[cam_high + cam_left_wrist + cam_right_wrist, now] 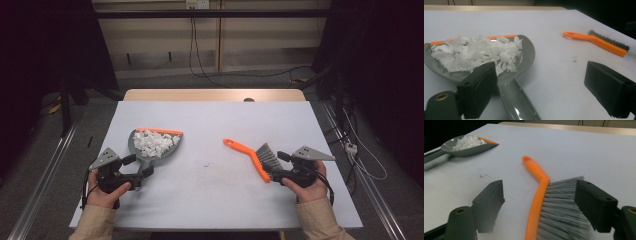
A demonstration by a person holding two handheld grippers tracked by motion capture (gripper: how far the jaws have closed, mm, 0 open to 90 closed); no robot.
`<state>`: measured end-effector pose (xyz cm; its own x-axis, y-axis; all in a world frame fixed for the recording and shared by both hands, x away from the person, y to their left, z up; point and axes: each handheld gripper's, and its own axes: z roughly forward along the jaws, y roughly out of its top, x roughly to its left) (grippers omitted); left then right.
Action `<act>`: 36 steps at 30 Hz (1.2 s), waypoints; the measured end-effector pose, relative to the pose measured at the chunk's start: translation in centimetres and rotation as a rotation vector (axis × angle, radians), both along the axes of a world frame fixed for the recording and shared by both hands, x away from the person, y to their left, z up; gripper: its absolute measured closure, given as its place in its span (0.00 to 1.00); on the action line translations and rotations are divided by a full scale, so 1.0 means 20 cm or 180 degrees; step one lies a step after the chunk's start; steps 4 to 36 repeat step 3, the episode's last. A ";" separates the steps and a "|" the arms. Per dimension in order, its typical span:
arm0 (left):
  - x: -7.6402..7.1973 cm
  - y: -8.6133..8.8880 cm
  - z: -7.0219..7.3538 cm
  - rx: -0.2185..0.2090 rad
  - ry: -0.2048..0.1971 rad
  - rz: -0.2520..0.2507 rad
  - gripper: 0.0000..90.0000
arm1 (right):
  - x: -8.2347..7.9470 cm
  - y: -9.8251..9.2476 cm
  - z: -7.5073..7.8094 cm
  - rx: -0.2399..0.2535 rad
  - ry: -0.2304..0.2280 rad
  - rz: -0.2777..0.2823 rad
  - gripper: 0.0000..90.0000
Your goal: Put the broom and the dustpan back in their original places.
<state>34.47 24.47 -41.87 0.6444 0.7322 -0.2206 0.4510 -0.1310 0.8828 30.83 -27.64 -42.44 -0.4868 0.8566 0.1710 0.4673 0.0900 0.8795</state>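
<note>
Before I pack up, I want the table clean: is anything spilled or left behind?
Nearly clean. The white scraps sit heaped inside the dustpan, none spilled. A few dark specks remain on the table, between dustpan and brush.

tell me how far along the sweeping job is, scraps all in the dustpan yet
Nearly finished. Done: the white scraps sit heaped in the grey dustpan, and the table shows just a few dark specks. In hand: nothing gripped; the left gripper stands open around the dustpan handle and the right gripper open around the orange brush, which lies flat. Left: perhaps those specks and emptying the pan.
</note>
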 end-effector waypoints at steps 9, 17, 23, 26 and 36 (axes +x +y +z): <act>0.00 0.00 -0.01 -0.0005 -0.0017 -0.0017 0.10 | -0.02 0.00 -0.01 -0.0047 0.0017 0.0016 0.23; 0.00 0.00 -0.01 -0.0005 -0.0017 -0.0017 0.10 | -0.02 0.00 -0.01 -0.0047 0.0017 0.0016 0.23; 0.00 0.00 -0.01 -0.0005 -0.0017 -0.0017 0.10 | -0.02 0.00 -0.01 -0.0047 0.0017 0.0016 0.23; 0.00 0.00 -0.01 -0.0005 -0.0017 -0.0017 0.10 | -0.02 0.00 -0.01 -0.0047 0.0017 0.0016 0.23; 0.00 0.00 -0.01 -0.0005 -0.0017 -0.0017 0.10 | -0.02 0.00 -0.01 -0.0047 0.0017 0.0016 0.23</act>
